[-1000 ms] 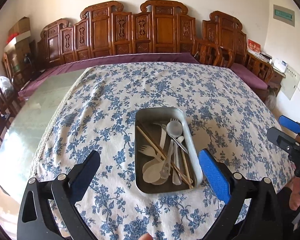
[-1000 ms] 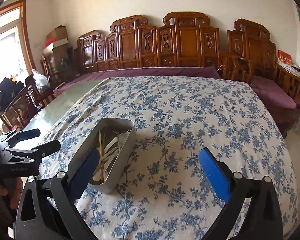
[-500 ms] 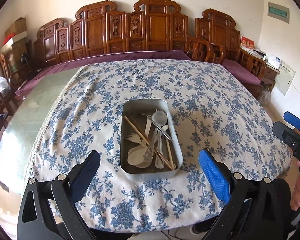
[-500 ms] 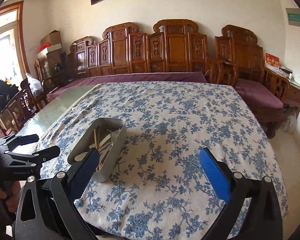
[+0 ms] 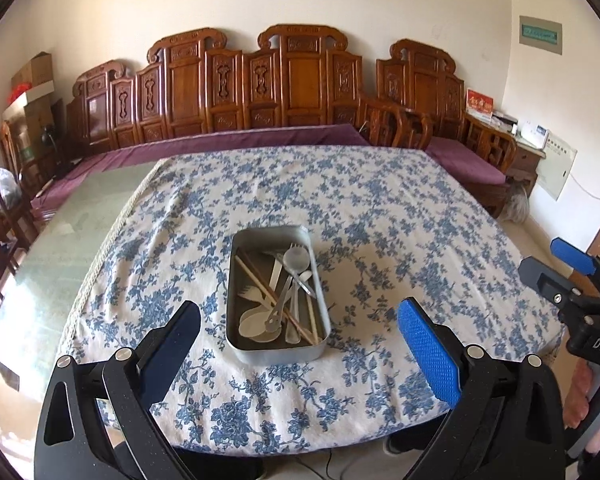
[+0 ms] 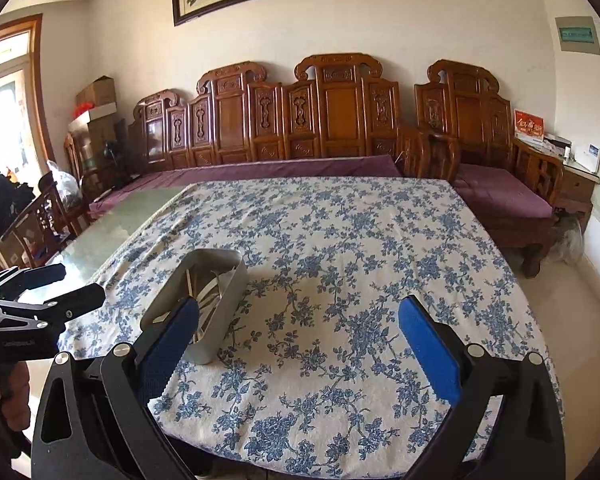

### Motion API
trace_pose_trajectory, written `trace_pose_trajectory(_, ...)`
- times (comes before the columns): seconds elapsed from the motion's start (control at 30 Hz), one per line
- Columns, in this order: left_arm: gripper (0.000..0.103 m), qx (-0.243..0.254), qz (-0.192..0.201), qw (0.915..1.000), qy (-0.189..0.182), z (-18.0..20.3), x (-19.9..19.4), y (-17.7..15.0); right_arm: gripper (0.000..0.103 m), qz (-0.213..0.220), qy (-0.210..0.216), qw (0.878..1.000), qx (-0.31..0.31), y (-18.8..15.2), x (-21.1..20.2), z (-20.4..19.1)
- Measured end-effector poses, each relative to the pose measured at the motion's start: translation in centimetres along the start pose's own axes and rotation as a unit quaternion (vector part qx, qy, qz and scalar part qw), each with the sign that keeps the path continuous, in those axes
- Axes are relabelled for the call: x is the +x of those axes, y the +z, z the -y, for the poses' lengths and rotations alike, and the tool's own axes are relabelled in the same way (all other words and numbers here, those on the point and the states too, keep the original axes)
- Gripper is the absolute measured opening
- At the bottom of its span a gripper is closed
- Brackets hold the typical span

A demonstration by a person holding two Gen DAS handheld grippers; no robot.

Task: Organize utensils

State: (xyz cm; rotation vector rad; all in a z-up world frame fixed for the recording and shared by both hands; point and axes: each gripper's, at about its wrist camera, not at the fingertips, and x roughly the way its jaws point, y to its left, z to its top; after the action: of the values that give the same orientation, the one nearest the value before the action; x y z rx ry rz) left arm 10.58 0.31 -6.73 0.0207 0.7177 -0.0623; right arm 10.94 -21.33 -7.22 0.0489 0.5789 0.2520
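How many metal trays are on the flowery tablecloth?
1. The metal tray sits near the front edge of the tablecloth, holding a jumble of utensils. No other tray is visible.

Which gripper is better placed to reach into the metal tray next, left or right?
Left. The left gripper is open and lined up with the metal tray; from the right gripper, the tray sits off to its left.

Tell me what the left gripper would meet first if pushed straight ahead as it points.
Probably the metal tray of utensils: it lies centred ahead of the open left gripper on the floral tablecloth. Depth is unclear.
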Motion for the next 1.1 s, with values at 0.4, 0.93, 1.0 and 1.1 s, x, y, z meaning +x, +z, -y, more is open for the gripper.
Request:
trace_pose_trajectory(0.4,0.095,0.008,0.084,0.9964,0.001,1.8,-7.0,2.4,0.101,0.088,-0.003,0.996,-0.003,3.5,-7.1,-0.4)
trace_pose_trajectory(0.93,0.095,0.002,0.136,0.9907,0.010,2.1,-11.3,3.1,0.101,0.114,-0.006,0.993,-0.011,4.3,-9.7,-0.9)
trace_pose_trajectory(1.0,0.095,0.002,0.137,0.9905,0.010,2.1,-11.3,3.0,0.101,0.114,-0.006,0.993,-0.010,4.3,-9.8,-0.9)
trace_pose_trajectory(1.1,0.095,-0.001,0.136,0.9906,0.010,2.0,-11.2,3.0,0.101,0.115,-0.006,0.993,-0.010,4.3,-9.8,-0.9)
